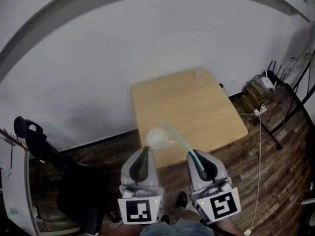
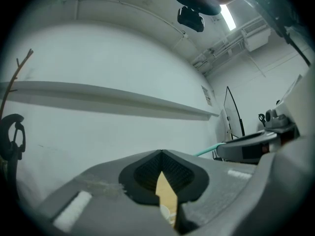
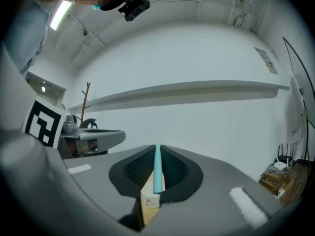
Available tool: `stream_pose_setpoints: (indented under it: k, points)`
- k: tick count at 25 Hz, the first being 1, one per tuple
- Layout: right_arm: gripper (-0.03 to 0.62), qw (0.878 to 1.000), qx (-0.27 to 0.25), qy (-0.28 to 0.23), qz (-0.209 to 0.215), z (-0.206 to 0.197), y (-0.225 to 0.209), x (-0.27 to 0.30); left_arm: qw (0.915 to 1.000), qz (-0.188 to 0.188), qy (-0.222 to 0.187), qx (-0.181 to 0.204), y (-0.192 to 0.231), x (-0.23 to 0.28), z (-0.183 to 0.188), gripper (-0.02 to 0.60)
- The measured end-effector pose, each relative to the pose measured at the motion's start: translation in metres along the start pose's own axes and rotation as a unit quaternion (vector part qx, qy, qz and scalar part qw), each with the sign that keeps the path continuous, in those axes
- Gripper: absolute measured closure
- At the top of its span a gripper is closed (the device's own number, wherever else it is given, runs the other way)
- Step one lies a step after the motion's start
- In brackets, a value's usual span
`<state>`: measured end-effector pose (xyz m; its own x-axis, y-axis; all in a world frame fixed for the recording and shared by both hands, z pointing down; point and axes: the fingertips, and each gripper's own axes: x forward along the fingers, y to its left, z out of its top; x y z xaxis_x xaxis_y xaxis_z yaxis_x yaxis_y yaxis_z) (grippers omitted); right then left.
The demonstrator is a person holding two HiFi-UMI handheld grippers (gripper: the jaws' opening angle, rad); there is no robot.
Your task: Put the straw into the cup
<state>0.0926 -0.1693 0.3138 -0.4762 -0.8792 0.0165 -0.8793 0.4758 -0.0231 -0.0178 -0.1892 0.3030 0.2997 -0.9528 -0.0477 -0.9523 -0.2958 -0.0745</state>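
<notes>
— While both grippers are held low over the near edge of the table (image 1: 197,102), what is gripped by each?

— The right gripper (image 1: 193,155) is clamped on a teal straw (image 1: 179,139). In the right gripper view the straw (image 3: 157,168) is seen running along the line of the jaws, pressed on from both sides. Nothing is held by the left gripper (image 1: 145,150). In the left gripper view its jaws are drawn together at the tips, and only a thin wedge of tabletop and a bit of white are seen through them.

— Where is the cup found?

— A white cup (image 1: 157,138) is stood upright on the wooden table, close to the near edge, with its handle turned to the right. It is placed just ahead of the left gripper's tips. It is also glimpsed low between the right gripper's jaws (image 3: 149,200), below the straw.

— How is the straw placed against the cup?

— The straw is slanted forward and to the left from the right gripper. Its far end is shown past the cup's handle side, beyond the rim. It is not set inside the cup. Whether the handle is touched cannot be told.

— What else is shown?

— A black chair (image 1: 74,191) is seen on the wooden floor (image 1: 275,181) to the left. A white wall (image 1: 147,43) is seen behind the table, and boxes (image 1: 253,93) and cables (image 1: 260,146) are seen at the right.
</notes>
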Motion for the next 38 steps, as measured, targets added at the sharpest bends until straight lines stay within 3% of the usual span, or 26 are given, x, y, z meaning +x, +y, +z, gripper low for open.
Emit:
stream_pose_setpoints:
  k: [8, 13, 25, 38]
  points:
    - [0.562, 0.998, -0.021, -0.040, 0.049, 0.031, -0.017, 0.035, 0.9980, 0.047, -0.042, 0.014, 0.013, 0.027, 0.031, 0.565]
    - [0.560, 0.997, -0.022, -0.027, 0.069, 0.030, -0.019, 0.054, 0.9975, 0.065, -0.027, 0.008, 0.024, 0.038, 0.024, 0.565]
    - [0.560, 0.993, 0.004, 0.076, 0.094, -0.043, -0.012, 0.091, 0.9963, 0.072, 0.043, -0.020, 0.057, 0.061, -0.038, 0.565]
    - [0.560, 0.982, 0.031, 0.161, 0.093, -0.127, -0.001, 0.074, 0.9900, 0.057, 0.115, -0.058, 0.054, 0.053, -0.119, 0.565]
